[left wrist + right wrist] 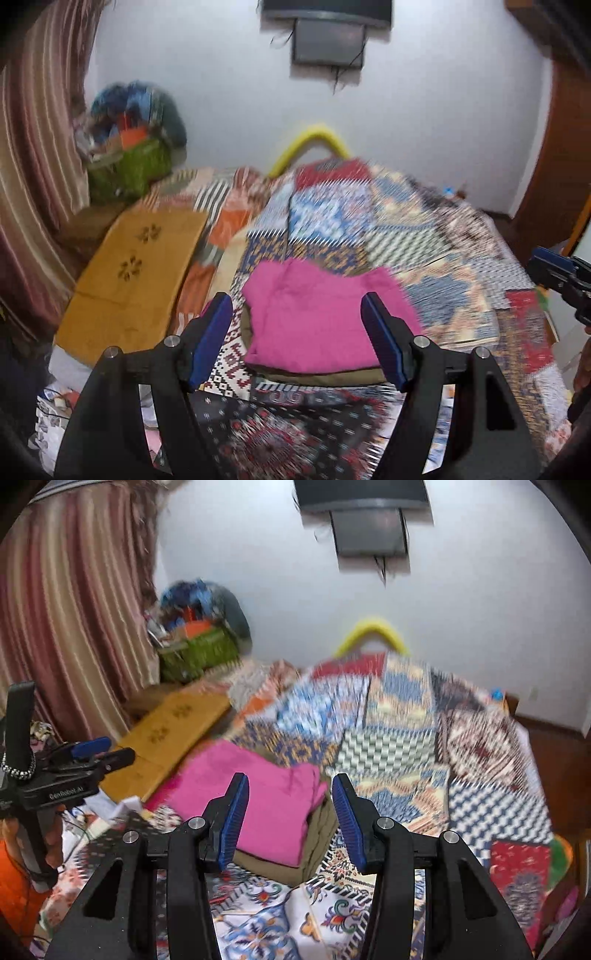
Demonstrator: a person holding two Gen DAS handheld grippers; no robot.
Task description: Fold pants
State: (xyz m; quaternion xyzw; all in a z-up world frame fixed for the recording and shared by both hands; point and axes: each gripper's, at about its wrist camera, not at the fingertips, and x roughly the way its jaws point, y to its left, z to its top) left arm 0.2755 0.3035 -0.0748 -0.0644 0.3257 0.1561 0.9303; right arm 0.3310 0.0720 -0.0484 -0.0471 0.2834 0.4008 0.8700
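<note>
Folded pink pants (pixel 314 314) lie on top of a folded olive-brown garment (pixel 332 378) on the patterned bedspread (pixel 424 236). The same stack shows in the right wrist view, the pink pants (pixel 258 797) over the olive garment (pixel 314 834). My left gripper (pixel 295 314) is open and empty, raised just in front of the stack. My right gripper (pixel 290 794) is open and empty, raised near the stack's right edge. Each gripper shows at the edge of the other's view, the right gripper (pixel 561 284) and the left gripper (pixel 66 771).
A mustard-yellow pillow (pixel 129 273) lies left of the stack. A green basket (pixel 129 166) full of clutter stands at the back left by a striped curtain (pixel 33 147). A yellow curved bar (pixel 310 144) stands at the bed's far end by the white wall.
</note>
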